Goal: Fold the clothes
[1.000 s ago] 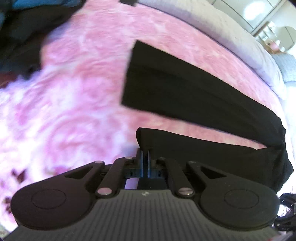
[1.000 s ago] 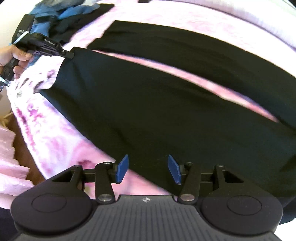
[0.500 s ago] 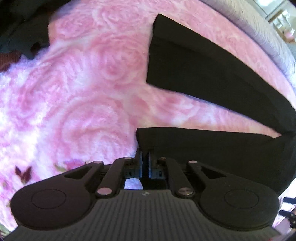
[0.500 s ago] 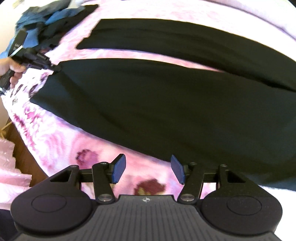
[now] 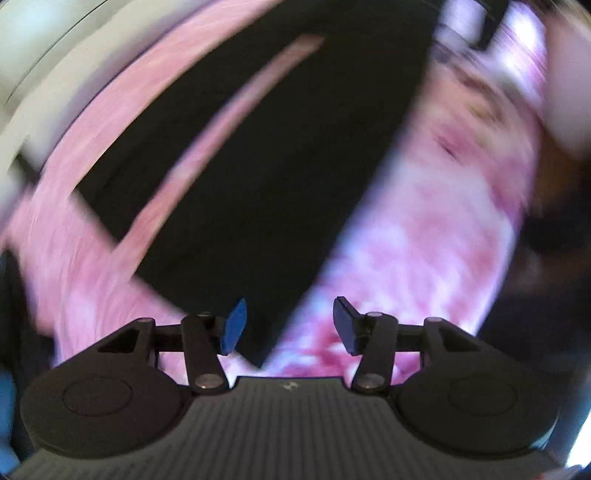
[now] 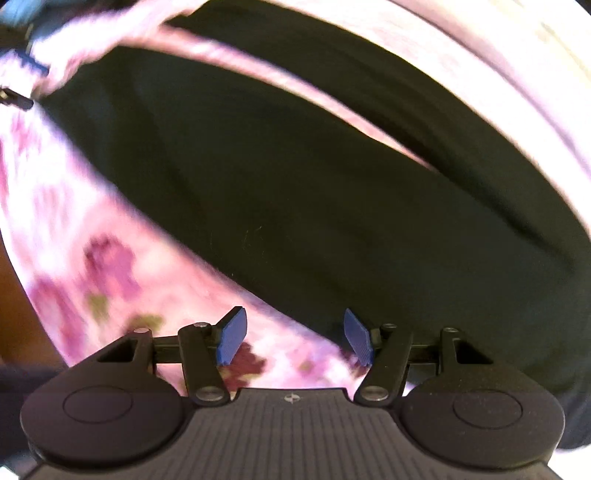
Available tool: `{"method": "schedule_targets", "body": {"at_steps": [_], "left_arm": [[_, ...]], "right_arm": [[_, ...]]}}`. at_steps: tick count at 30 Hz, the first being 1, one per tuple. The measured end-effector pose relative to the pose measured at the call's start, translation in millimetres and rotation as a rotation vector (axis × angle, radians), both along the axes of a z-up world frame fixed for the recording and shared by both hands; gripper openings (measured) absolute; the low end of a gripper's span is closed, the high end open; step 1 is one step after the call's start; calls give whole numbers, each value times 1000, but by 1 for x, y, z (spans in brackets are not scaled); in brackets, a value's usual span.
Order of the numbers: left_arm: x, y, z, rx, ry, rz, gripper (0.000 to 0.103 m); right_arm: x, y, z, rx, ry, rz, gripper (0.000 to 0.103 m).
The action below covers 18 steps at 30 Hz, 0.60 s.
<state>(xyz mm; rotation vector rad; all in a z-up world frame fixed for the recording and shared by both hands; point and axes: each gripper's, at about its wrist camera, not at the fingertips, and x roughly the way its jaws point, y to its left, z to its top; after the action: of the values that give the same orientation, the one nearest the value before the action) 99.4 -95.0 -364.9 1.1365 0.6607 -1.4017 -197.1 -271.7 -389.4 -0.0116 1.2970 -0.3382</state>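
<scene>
**A:** How is your left gripper (image 5: 286,325) standing?

**B:** Your left one is spread wide, its two blue pads (image 5: 232,326) well apart with nothing between them. Through the gap you see the pointed corner of the black trousers (image 5: 258,166), and beside it the pink floral blanket (image 5: 424,240). Whether the pads touch the cloth I cannot tell; that whole view is smeared.

**A:** And your right gripper (image 6: 293,341)?

**B:** Released as well. Its blue pads (image 6: 232,339) stand apart and hold nothing. The left pad sits over the blanket (image 6: 74,221); the right pad lies at the near edge of the trousers (image 6: 295,184).

**A:** Where do the trousers lie for you?

**B:** Spread flat on the blanket. From your right wrist view they fill the middle of the picture as a broad dark band running from upper left down to the right edge, with a second, narrower band behind it. A thin strip of pink shows between the two bands, so the legs lie side by side and just apart along that stretch. From your left wrist view you see the same split: two dark lengths with a pink sliver between them, meeting towards the top.

**A:** Anything else in view?

**B:** At the far left of your right wrist view a small dark tip of the other gripper (image 6: 16,99) pokes in beside the trouser end. Above it lies a bit of blue cloth (image 6: 14,9), too blurred to name. A pale sheet (image 6: 535,74) edges the blanket beyond the trousers.
</scene>
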Motion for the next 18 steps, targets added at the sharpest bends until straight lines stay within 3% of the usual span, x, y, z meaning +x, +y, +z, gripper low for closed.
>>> {"method": "schedule_targets", "body": {"at_steps": [2,4,6,7,8,9,10,12,18], "left_arm": [[-14,3,-9,15,-42,-66,42],[-27,5,-18,30,-84,-133,11],[-41,8,-27,46,-126,-199,0],[-47,9,-31,53,-147,-233,0],[-53,11,-34,61,-161,-258,0],[-53,12,-33,69,-154,-259,0],[-54,14,-32,76,-148,-261,0],[-56,17,-30,92,-135,-264,0],[-53,15,-18,133,-90,-224,2]], "right_arm": [[3,11,-11,-79,52,115,67],[4,19,-22,-148,97,211,67],[2,22,-27,-165,99,271,67],[0,23,-30,-174,100,300,65],[-1,24,-33,-183,101,330,51],[-2,26,-34,-181,104,353,22],[-2,29,-33,-163,112,362,13],[-4,40,-31,-183,126,397,11],[-4,34,-18,-98,96,305,15]]}}
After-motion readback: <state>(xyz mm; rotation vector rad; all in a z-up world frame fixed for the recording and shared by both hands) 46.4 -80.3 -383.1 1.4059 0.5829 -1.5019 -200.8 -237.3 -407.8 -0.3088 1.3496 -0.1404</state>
